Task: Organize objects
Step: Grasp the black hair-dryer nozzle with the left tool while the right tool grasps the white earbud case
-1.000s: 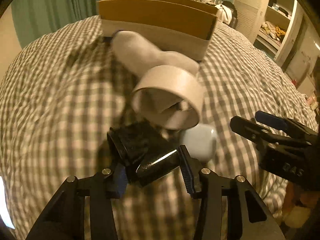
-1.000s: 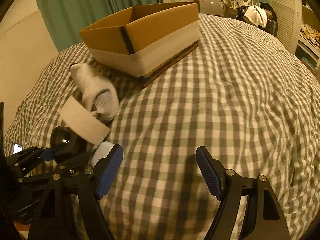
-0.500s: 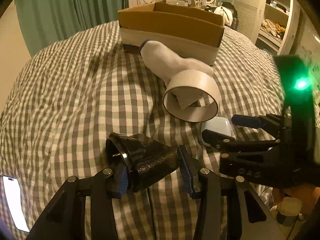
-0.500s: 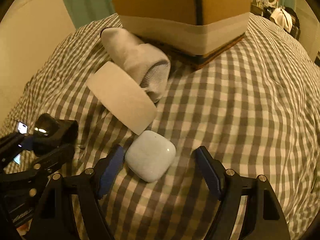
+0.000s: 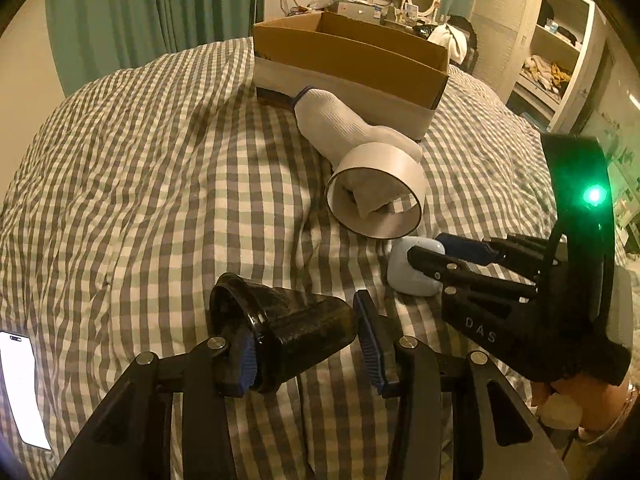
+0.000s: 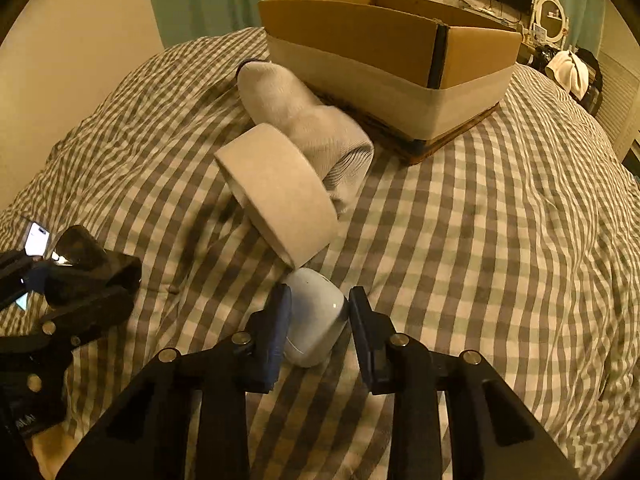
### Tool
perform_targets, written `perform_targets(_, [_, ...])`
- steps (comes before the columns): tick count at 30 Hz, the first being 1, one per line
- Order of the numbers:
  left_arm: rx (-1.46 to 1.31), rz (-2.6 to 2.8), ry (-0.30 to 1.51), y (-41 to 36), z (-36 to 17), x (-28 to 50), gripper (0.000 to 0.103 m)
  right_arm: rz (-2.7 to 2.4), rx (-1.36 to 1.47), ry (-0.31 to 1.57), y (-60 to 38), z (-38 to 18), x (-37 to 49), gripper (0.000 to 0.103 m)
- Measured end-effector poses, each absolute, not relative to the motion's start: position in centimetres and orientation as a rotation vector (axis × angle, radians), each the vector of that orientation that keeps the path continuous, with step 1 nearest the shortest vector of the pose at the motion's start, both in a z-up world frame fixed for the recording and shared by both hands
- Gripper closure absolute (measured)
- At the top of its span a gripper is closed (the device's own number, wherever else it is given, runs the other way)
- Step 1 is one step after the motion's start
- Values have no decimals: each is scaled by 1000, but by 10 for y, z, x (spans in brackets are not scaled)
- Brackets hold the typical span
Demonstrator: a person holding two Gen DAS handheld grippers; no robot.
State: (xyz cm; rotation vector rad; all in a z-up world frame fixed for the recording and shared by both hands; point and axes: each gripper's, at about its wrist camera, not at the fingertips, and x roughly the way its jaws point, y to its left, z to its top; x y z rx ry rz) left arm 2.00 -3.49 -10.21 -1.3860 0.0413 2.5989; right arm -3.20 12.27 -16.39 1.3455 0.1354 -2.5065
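Two tongs on a checked bedspread [image 6: 480, 240]: left tongs [image 5: 304, 340] gripping a black jar [image 5: 288, 324], right tongs [image 6: 316, 320] just closed around a white case [image 6: 316, 316].

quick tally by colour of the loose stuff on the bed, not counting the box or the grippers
White: 3, the sock, the tape roll and the small rounded case.
Black: 1, the glossy jar.
Lit screen: 1, the phone.
Total: 5
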Motion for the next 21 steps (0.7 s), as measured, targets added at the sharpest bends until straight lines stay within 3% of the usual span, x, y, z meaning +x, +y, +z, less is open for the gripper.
perform_targets(7, [-1385,2610,73,-37,-105,22,59,-2445,1362,110,112,-172,-28,70])
perform_targets(8, [-1388,2610,78,-37,-107,21,59,-2438,1367,113,110,-174,-28,63])
perform_targets(9, [-1391,2608,78,-38,-110,20,60,-2419,1386,113,109,-178,-29,50])
perform_targets(11, [-1395,2597,60,-41,-116,19,61,-2381,1424,125,104,-189,-33,45])
perform_targets(21, [-1381,2599,59,-43,-107,27,63,-2396,1350,167,101,-182,-25,46])
